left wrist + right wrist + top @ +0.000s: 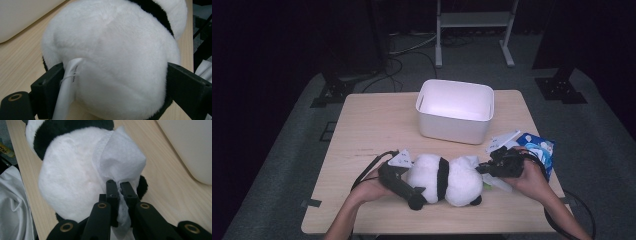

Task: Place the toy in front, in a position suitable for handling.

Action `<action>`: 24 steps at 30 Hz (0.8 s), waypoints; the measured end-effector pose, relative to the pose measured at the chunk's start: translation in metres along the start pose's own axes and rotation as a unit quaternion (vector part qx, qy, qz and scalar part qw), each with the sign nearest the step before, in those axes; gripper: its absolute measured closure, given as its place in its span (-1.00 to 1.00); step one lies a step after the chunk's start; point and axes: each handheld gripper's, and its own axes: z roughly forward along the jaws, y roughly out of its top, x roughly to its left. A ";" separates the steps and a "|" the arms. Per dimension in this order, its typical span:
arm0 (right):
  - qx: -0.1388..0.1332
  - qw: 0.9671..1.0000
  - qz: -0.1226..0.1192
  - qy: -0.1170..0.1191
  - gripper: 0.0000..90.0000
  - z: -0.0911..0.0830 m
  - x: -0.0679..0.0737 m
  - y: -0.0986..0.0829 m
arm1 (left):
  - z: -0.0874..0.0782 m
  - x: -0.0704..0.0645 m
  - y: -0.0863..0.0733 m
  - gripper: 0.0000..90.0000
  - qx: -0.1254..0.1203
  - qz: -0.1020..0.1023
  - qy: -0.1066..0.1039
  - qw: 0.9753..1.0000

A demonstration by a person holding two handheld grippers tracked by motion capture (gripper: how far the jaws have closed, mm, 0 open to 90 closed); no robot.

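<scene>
White plush takes up most of what I see through both gripper cameras: a stuffed panda lies on its side near the front edge of the light wooden table, its black band running across the middle of its body. From my left gripper view, the left gripper has its two black jaws spread wide around the rounded rear end of the panda, one jaw pressed against each flank, so I read it as clamped on the toy. A white sewn-in label hangs from the fur just beside the near jaw and trails down past it. In the high view that left gripper sits at the toy's left end with my left hand behind it. My right gripper has its jaws pinched nearly together on a thin white wipe, which is draped against the panda's head end and touches the fur. From above, the right gripper is at the toy's right end, held in my right hand. Behind the panda, well apart from it, stands a white plastic bin. A blue-and-white packet lies near the table's right edge, just beyond my right hand.
</scene>
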 end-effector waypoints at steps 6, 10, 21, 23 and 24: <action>-0.006 1.000 0.003 0.003 0.92 -0.001 0.000 -0.003 | 0.000 0.000 0.000 -0.81 0.001 0.000 0.001 1.000; -0.009 1.000 -0.005 0.007 0.92 -0.001 0.003 0.003 | 0.000 -0.001 0.000 -0.81 0.002 0.001 0.002 1.000; -0.011 0.998 -0.043 0.032 0.92 0.009 0.022 0.034 | 0.000 -0.002 0.001 -0.81 0.002 0.002 0.003 1.000; -0.007 0.997 -0.058 0.041 0.92 0.017 0.029 0.045 | 0.000 -0.002 0.002 -0.81 0.002 0.003 0.003 1.000; -0.007 0.997 -0.064 0.044 0.92 0.019 0.032 0.048 | 0.000 -0.002 0.001 -0.81 0.001 0.003 0.003 1.000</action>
